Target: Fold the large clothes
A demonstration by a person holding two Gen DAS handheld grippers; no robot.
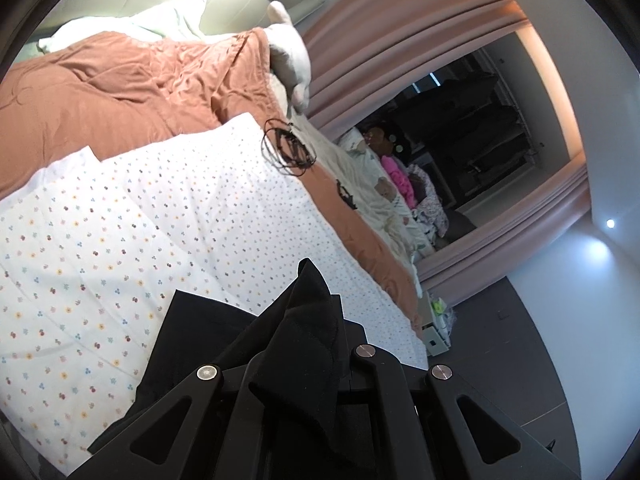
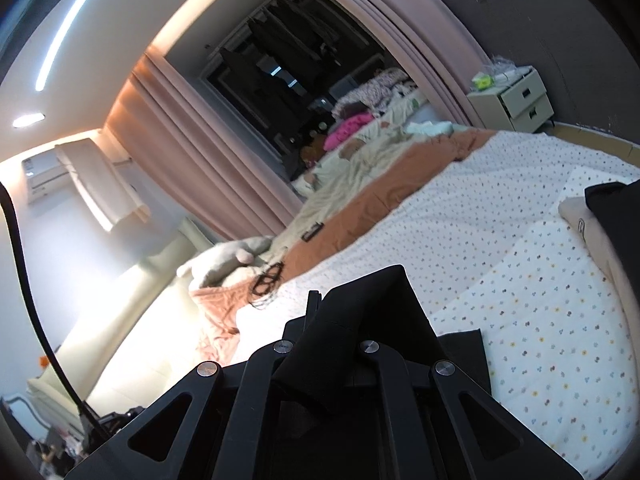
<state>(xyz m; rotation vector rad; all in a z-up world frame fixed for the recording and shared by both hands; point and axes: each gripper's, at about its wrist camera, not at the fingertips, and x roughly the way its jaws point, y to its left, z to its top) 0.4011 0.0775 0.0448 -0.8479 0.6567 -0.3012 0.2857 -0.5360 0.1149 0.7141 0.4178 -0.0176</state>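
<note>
Two claws, both clamped tight on the same black garment (image 1: 304, 320), and it is up off the bed between them! On the left wrist view, the left claw (image 1: 320, 312) has its jaws pinched together on a bunched peak of dark cloth, the rest of the fabric draping down over the fingers and spilling onto the dotted white sheet (image 1: 140, 220) below. Over on the right wrist view, the right claw (image 2: 344, 320) is just as firmly closed, a folded wedge of the black garment (image 2: 376, 300) rising above its fingers, with a flat flap trailing off to the right over the sheet.

Beyond the cloth, the bed stretches away: a rust-orange blanket (image 1: 120, 92) lies rumpled toward the head, beside a pale pillow (image 1: 132, 24). A coil of black cable (image 1: 286, 148) sits at the blanket's edge, near a grey plush toy (image 1: 290, 56). Pink curtains (image 1: 400, 36) frame a dark window, and heaped clothes (image 2: 372, 92) crowd the far side. A small cream nightstand (image 2: 516, 100) stands against the grey wall, well apart from both claws.
</note>
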